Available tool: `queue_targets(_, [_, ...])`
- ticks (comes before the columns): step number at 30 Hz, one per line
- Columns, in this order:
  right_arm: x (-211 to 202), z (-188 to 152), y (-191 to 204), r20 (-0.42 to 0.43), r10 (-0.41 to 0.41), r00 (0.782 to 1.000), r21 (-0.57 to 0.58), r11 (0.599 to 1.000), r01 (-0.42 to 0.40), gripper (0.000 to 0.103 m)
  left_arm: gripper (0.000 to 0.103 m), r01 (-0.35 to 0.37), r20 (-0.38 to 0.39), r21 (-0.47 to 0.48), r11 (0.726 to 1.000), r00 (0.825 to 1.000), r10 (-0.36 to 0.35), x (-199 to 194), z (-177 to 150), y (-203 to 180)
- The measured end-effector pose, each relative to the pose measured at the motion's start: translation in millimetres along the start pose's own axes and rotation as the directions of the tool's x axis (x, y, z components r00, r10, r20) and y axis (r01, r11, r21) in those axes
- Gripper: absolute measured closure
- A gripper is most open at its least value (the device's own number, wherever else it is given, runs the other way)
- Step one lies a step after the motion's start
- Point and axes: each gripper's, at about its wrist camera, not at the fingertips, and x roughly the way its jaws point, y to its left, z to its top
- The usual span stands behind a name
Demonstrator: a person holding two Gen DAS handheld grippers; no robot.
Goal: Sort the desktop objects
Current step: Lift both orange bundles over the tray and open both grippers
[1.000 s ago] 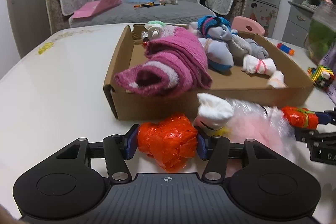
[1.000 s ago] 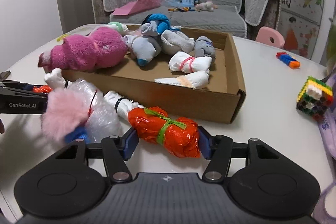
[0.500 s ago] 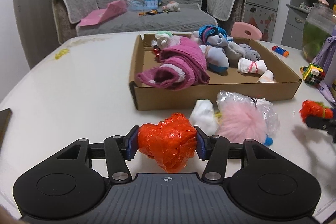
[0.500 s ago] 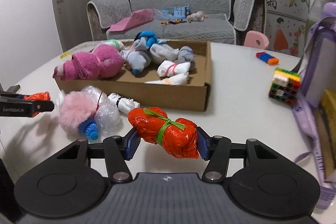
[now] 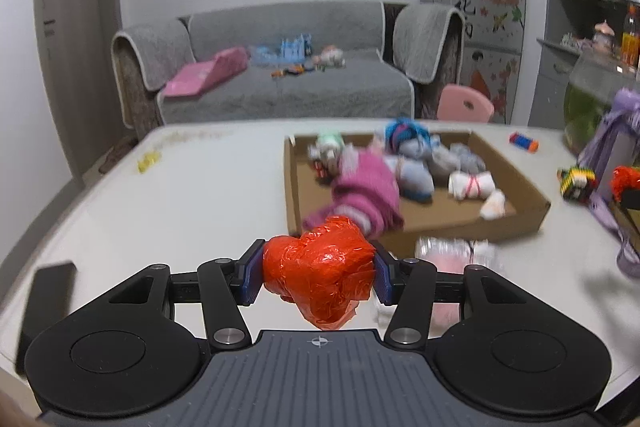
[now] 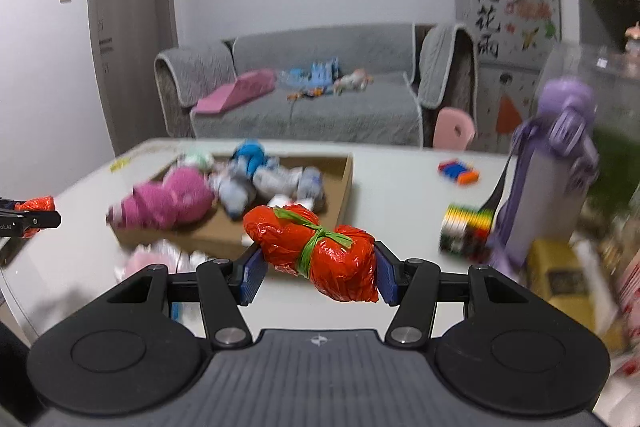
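Observation:
My left gripper is shut on a crumpled red plastic bundle, held in the air above the white table. My right gripper is shut on a second red bundle tied with a green band, also lifted. A shallow cardboard box holds a magenta sock roll, grey, blue and white sock rolls. A pink fluffy item in clear plastic lies on the table in front of the box. In the right wrist view the left gripper shows at the left edge.
A multicoloured block cube and a purple strapped bottle stand at the right. A small blue-orange block piece lies behind them. A dark flat object rests at the table's left edge. A grey sofa stands behind.
Both grippers have risen and pulled back from the box, each carrying its red bundle. The box and the pink fluffy item now look smaller and lower.

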Motion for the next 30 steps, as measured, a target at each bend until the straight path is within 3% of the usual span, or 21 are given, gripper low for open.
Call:
queue_targets(9, [3,38,-7,0.077,0.015,0.997,-0.02,1.0,-0.013,0.051,0.044,-0.013,0.081,0.023,1.0,0.997,0.011,-6,54,6])
queue_targets(16, [22,65,-6,0.096,0.067,0.993,-0.035,0.997,-0.064,0.051,0.044,0.028,0.104,0.037,0.999,0.994,-0.032,10,103,-1])
queue_targets(24, [57,94,5,0.075,0.132,0.988,-0.084,0.989,-0.125,0.051,0.044,0.098,0.068,0.059,0.993,0.992,-0.101,52,143,-38])
queue_targets(30, [111,105,10,0.002,0.165,0.986,-0.112,0.98,-0.163,0.051,0.044,0.154,0.011,0.072,0.985,0.988,-0.155,95,146,-83])
